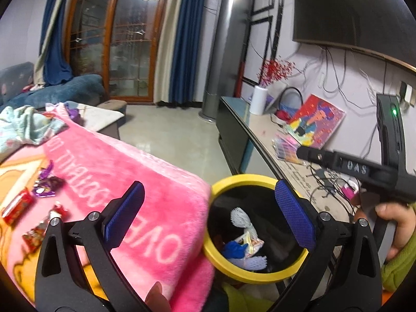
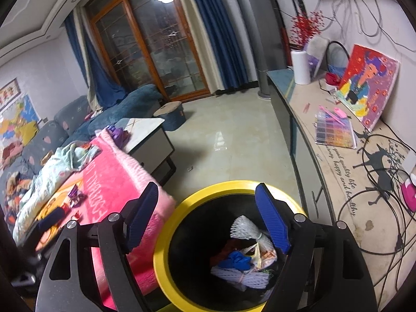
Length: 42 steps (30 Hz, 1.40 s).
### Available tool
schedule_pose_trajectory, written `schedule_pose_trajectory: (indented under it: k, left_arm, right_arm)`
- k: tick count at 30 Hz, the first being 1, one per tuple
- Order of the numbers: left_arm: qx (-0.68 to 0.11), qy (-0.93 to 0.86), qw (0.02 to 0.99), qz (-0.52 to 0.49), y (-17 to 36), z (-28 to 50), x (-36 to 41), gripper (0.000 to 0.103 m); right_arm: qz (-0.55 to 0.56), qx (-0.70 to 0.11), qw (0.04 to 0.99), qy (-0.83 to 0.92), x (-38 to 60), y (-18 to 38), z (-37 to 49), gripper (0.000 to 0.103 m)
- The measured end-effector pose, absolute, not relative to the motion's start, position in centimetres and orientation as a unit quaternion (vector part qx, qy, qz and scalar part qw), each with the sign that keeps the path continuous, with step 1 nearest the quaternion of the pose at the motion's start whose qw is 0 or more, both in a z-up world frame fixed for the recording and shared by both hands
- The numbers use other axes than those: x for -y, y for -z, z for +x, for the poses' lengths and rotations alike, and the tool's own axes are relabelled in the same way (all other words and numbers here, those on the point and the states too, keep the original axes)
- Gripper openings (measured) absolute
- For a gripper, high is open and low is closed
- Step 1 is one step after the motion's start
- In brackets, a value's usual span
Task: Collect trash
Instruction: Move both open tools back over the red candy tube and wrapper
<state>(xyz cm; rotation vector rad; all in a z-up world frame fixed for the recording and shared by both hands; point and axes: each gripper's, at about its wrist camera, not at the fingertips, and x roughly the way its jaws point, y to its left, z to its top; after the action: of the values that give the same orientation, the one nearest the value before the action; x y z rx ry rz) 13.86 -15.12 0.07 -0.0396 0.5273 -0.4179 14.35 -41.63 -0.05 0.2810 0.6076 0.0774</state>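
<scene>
Through the left wrist view, the left gripper [image 1: 208, 218] is standing spread wide and empty, straddling the edge where the pink blanket [image 1: 145, 182] is meeting the yellow-rimmed bin [image 1: 241, 179]. Candy wrappers [image 1: 46, 182] are lying loose on the blanket; discarded trash [image 1: 244, 236] is sitting inside the bin. The right gripper's body [image 1: 364, 171], held in a hand [image 1: 392, 223], is appearing only here. Through the right wrist view, the right gripper [image 2: 208, 218] is likewise gaping with nothing between its fingers above the bin rim [image 2: 161, 249]; bare floor [image 2: 228, 135] is lying open between the blanket's corner and the long counter [image 2: 338, 182].
</scene>
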Motion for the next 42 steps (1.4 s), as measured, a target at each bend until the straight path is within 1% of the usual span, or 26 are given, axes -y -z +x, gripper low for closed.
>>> schedule_pose_trajectory:
  k: [9,30,42]
  left_arm:
    - [-0.238,0.159,0.957,-0.046,-1.1,13.7,10.6,0.092]
    - [-0.208,0.06,0.972,-0.092,-2.0,13.1,0.8,0.092]
    - [-0.221,-0.008,0.969,-0.112,-1.4,13.4,-5.4,0.092]
  right_arm:
    - [0.107,-0.294,0.948,-0.064,38.2,-0.3,13.9,0.075]
    - [0.035,-0.313,0.936,-0.156,28.0,-0.1,14.3,0.075]
    - [0.016,-0.324,0.923,-0.209,21.4,0.2,14.9,0.075]
